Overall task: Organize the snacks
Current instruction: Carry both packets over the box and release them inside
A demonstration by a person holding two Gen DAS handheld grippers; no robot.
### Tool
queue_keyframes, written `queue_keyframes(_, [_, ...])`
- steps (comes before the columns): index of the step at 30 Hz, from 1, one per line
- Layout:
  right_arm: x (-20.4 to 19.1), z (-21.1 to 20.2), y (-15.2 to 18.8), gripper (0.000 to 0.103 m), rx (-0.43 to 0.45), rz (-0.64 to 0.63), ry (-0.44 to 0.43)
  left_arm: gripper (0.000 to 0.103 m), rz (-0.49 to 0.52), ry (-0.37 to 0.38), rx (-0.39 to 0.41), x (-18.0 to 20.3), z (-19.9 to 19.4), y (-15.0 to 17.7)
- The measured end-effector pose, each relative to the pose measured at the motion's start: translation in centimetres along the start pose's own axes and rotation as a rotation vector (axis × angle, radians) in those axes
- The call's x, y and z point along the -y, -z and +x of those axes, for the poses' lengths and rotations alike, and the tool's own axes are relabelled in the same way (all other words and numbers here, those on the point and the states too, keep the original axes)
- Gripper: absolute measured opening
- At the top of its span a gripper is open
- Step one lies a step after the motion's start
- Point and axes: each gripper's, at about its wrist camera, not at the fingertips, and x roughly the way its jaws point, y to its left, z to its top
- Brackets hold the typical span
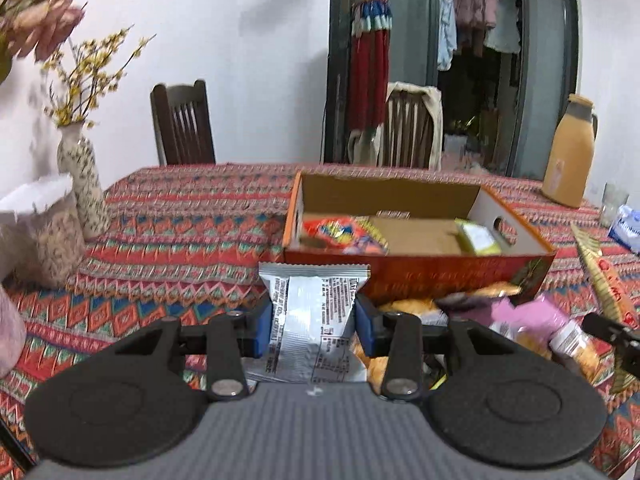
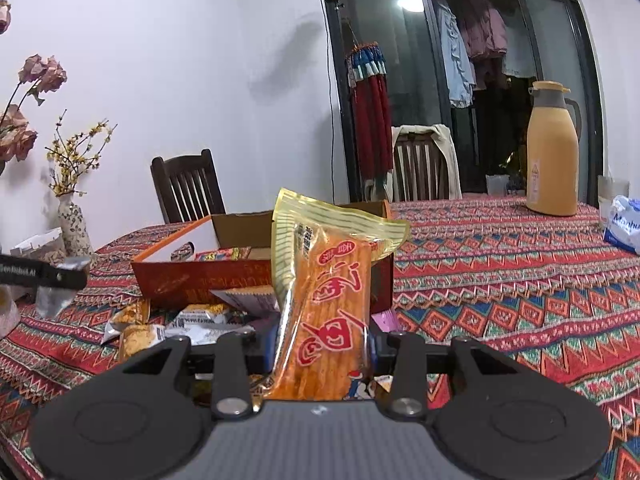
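Silver snack packet (image 1: 314,320) sits right between the blue pads of the left tongs (image 1: 314,326), which pinch it by its middle with its crimped top edge sticking up. It looks light, crinkly and a bit slippery, so I think a soft squeeze across the flat middle is the best hold; a hard squeeze could crush what is inside. Past the tips of these tongs stands the open cardboard box (image 1: 460,270), with a few packets already in it. Just below and to the right of the tips is a loose pile of snacks (image 1: 532,328) on the patterned tablecloth (image 1: 180,232). In the other view, the right tongs (image 2: 322,346) are pressed on a long orange packet (image 2: 332,312) of thin sticks, holding it upright. That one bends easily and the sticks may snap, so hold it low and gently. The box lies just behind it. Far off to the right stands a yellow jug (image 2: 552,164).
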Motion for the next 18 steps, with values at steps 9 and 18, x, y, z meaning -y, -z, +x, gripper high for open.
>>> queue_keyframes(9, [-1.0, 1.2, -3.5, 0.039, 0.051, -0.039, -0.003, 0.042, -0.007, 0.050, 0.102, 2.5, 0.6, -4.3])
queue_keyframes(18, [-1.9, 4.0, -9.5, 0.039, 0.129, -0.054, -0.016, 0.042, -0.021, 0.042, 0.171, 4.3, 2.7, -8.9])
